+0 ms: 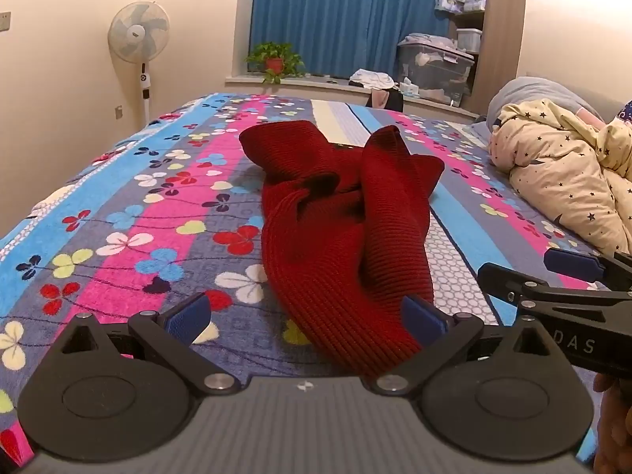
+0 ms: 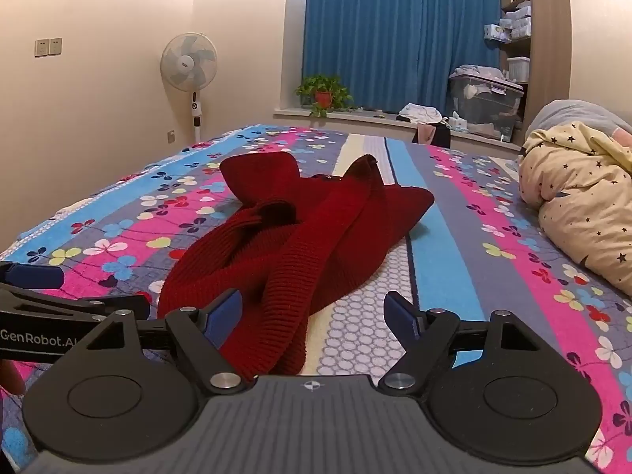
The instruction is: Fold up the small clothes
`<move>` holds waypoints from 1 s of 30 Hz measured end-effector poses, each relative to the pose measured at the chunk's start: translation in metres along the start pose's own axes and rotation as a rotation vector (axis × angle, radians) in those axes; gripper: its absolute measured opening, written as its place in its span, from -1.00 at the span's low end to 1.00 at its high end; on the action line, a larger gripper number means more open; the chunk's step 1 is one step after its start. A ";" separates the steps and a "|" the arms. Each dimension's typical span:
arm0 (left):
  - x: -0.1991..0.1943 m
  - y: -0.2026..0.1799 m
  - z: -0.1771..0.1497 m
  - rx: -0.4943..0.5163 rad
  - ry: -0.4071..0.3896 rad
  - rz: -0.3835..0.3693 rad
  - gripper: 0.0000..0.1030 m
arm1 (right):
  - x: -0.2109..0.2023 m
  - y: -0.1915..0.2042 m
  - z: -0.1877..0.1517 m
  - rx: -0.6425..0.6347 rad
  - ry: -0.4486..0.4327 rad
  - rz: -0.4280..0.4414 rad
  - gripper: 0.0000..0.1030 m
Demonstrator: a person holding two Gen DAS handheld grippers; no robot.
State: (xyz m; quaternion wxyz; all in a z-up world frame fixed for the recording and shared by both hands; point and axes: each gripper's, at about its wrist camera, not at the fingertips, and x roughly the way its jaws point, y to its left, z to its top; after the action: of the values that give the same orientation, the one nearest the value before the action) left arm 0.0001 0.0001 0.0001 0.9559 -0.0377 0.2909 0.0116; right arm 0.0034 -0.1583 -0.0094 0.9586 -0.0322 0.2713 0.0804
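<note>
A dark red ribbed knit garment (image 1: 335, 229) lies crumpled on the flowered bedspread (image 1: 130, 213), stretching away from me. My left gripper (image 1: 306, 318) is open, low over the bed, with the garment's near end between its blue pads (image 1: 189, 316). In the right wrist view the same garment (image 2: 292, 245) lies ahead and to the left. My right gripper (image 2: 314, 316) is open, with the garment's near edge by its left pad (image 2: 225, 316). Each gripper shows at the edge of the other's view, the right one (image 1: 553, 276) and the left one (image 2: 39, 292).
A cream star-patterned quilt (image 1: 565, 173) is bunched along the bed's right side. A standing fan (image 1: 139, 51) is by the left wall. A potted plant (image 1: 276, 61), clothes and a storage box (image 1: 434, 69) sit on the window ledge beyond the bed.
</note>
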 end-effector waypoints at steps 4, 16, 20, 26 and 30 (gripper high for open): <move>0.000 -0.001 0.000 0.000 0.001 -0.001 0.99 | 0.000 -0.001 -0.001 -0.001 0.000 0.000 0.55; -0.001 -0.003 -0.001 0.001 0.001 0.000 0.99 | -0.001 0.000 -0.004 -0.017 -0.004 -0.001 0.55; -0.001 -0.001 0.000 0.001 0.002 0.000 0.99 | -0.001 0.001 -0.004 -0.018 -0.004 -0.002 0.55; 0.000 -0.001 0.000 0.001 0.001 0.000 0.99 | -0.001 0.001 -0.005 -0.020 -0.006 -0.002 0.54; 0.000 -0.001 0.000 0.000 0.002 0.000 0.99 | 0.000 0.001 -0.004 -0.019 -0.006 -0.002 0.52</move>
State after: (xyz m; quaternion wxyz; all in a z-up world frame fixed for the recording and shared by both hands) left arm -0.0005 -0.0006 0.0002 0.9556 -0.0375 0.2921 0.0117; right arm 0.0007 -0.1574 -0.0128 0.9591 -0.0412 0.2678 0.0822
